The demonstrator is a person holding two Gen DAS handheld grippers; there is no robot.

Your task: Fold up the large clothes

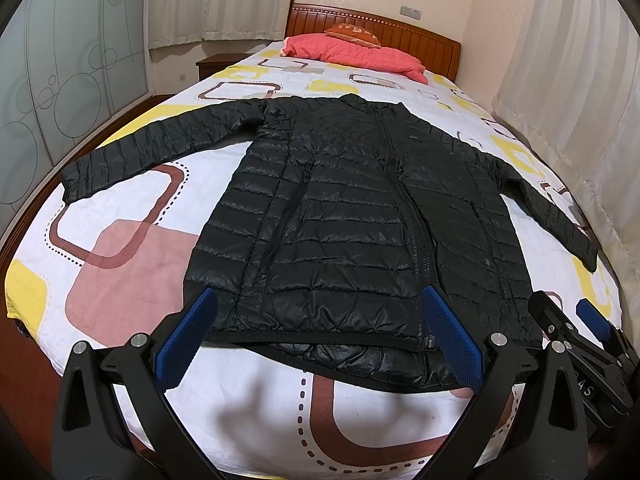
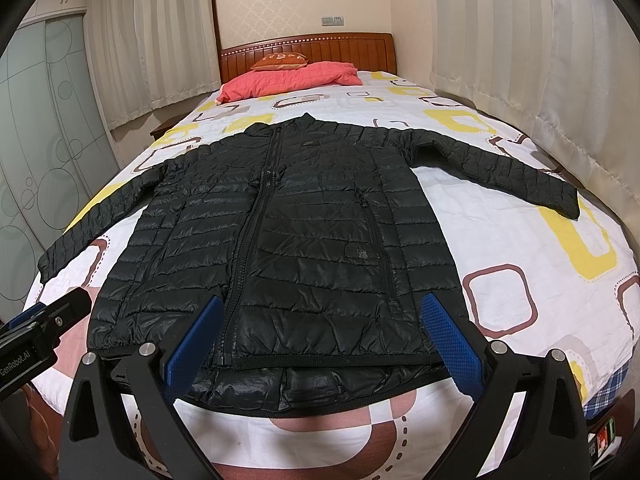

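A black quilted puffer jacket (image 1: 344, 208) (image 2: 296, 240) lies flat and zipped on the bed, front up, collar toward the headboard, both sleeves spread outward. Its hem faces me. My left gripper (image 1: 320, 320) hovers just above the hem, open, its blue pads wide apart with nothing between them. My right gripper (image 2: 320, 320) is likewise open over the hem's right half, empty. The right gripper also shows at the right edge (image 1: 576, 328) of the left wrist view. In the right wrist view the left gripper's body (image 2: 44, 320) shows at the left edge.
The bed (image 1: 132, 280) has a white cover with yellow, pink and brown squares. A coral quilt (image 1: 356, 54) and orange cushion (image 1: 352, 34) lie by the wooden headboard (image 2: 308, 50). Curtains hang on both sides; a glass wardrobe (image 1: 52, 92) stands left.
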